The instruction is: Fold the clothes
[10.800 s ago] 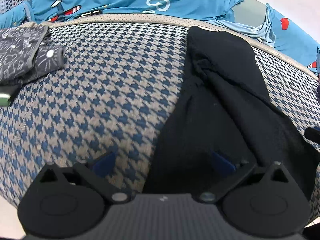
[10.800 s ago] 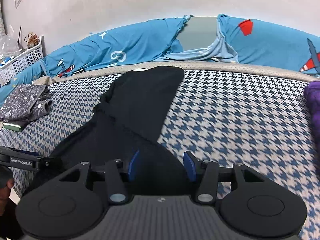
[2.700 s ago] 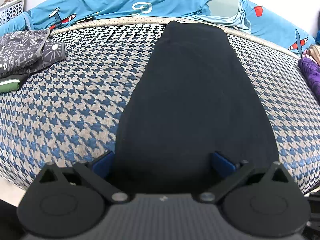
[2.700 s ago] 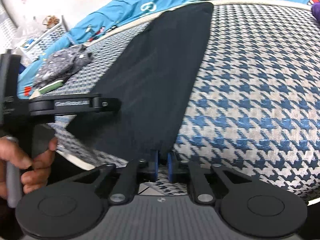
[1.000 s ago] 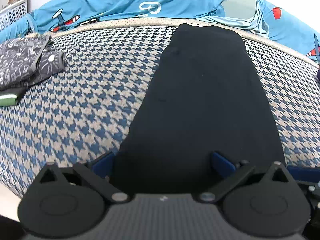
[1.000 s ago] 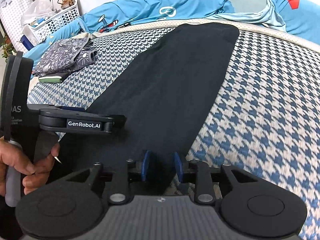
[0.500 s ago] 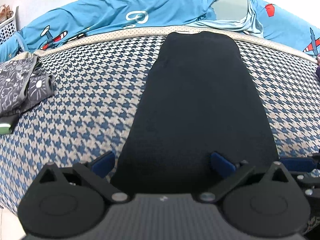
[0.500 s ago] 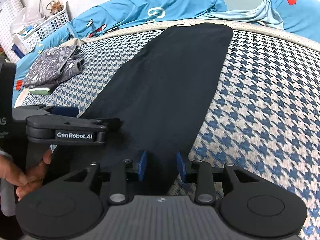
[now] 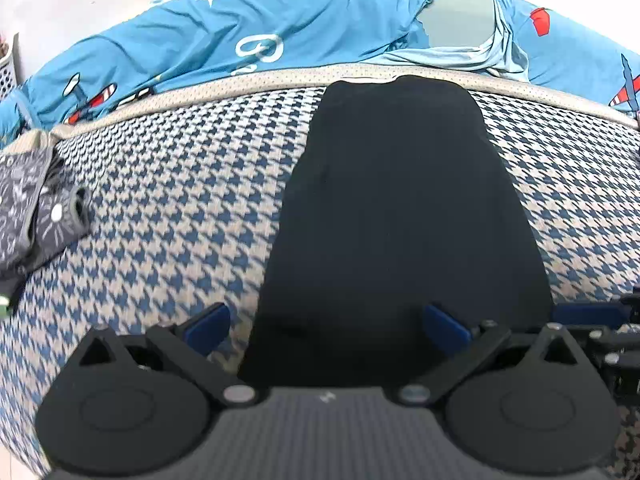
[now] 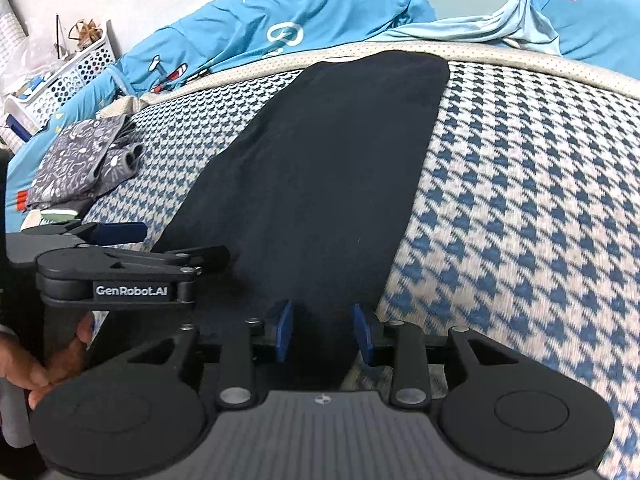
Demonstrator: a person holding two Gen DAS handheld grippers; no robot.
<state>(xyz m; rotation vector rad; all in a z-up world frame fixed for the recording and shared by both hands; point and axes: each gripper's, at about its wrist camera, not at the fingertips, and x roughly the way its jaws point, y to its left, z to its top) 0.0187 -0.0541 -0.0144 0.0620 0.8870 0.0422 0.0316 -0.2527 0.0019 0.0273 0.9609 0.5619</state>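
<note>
A long black garment (image 9: 400,208) lies flat on the houndstooth bed cover, stretched from the near edge to the far edge; it also shows in the right wrist view (image 10: 328,168). My left gripper (image 9: 324,320) is wide open, its blue-padded fingers astride the garment's near left part. My right gripper (image 10: 323,330) is open, its pads on either side of the garment's near right corner. The left gripper (image 10: 120,248) shows at the left of the right wrist view, held by a hand.
A folded grey patterned garment (image 10: 80,156) lies at the bed's left side, also in the left wrist view (image 9: 36,204). A blue printed sheet (image 9: 280,32) is bunched along the far edge. A white basket (image 10: 60,80) stands at the far left.
The right gripper's jaws have opened off the garment's near right corner over the last second. Both grippers have drawn closer to the garment's near end. The garment lies still.
</note>
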